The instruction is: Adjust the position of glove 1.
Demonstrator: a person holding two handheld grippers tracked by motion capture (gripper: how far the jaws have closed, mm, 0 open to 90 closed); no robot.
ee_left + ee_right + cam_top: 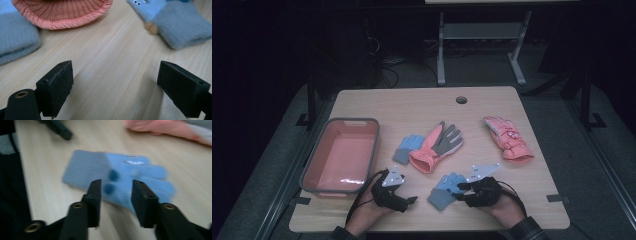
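Note:
A small blue knit glove (444, 190) lies near the table's front edge. My right gripper (460, 187) is at its fingers end. In the right gripper view my right gripper (115, 195) stands open, its jaws a little apart just above the blurred blue glove (130, 170). To the left, my left gripper (409, 200) hovers low over bare wood. In the left gripper view the left gripper (115, 85) is wide open with nothing between its jaws. A second blue glove (408, 147) lies against a coral and grey glove (437, 145) at mid table.
A grey-rimmed pink bin (354, 120) with nothing in it stands at the left of the table. A pink ski glove (507, 137) lies at the right. A cable hole (461, 99) sits near the far edge. The coral glove's cuff (62, 12) lies just ahead of my left gripper.

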